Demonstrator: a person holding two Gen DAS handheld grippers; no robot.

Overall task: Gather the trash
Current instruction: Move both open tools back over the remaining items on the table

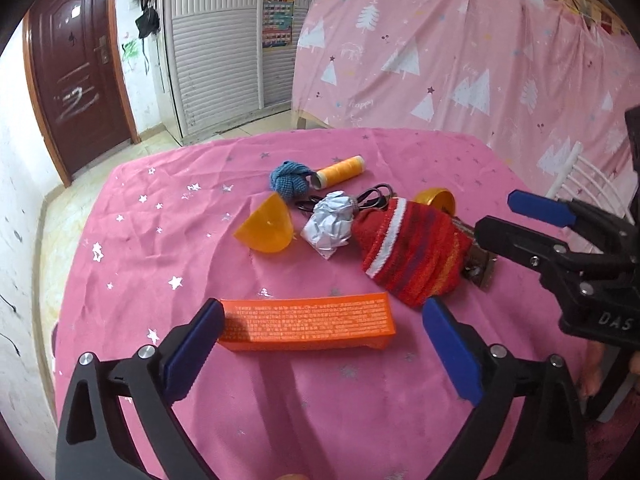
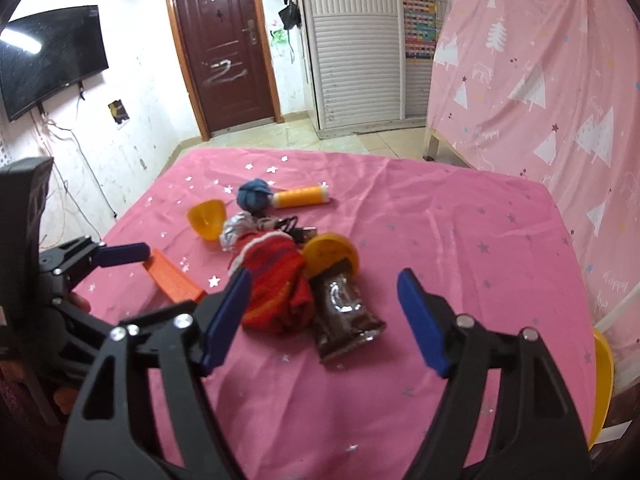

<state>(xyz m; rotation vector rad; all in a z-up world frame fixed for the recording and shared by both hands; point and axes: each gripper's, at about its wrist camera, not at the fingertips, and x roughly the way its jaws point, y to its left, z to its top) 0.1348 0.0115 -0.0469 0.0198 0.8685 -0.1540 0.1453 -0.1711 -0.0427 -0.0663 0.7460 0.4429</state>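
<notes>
Left gripper (image 1: 320, 338): jaws wide, empty, straddling the orange box (image 1: 306, 323) lengthwise.
Right gripper (image 2: 322, 310): jaws wide, empty, hanging over the brown wrapper (image 2: 344, 310) and red striped sock (image 2: 276, 284).
Crumpled foil ball (image 1: 330, 224): mid-table, touching the sock's far-left edge.
Orange half-shells: one (image 1: 266, 228) left of the foil, one (image 2: 330, 254) touching the wrapper's far end.
Farthest: blue knit ball (image 1: 289, 178) touching the yellow thread spool (image 1: 340, 170).
Surface: pink star-print tablecloth (image 1: 160, 240).

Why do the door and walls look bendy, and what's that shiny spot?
Both wrist views use fisheye lenses, so the door curves toward the edges. In the right wrist view the brown snack wrapper glints, and the TV reflects a bright light.
</notes>
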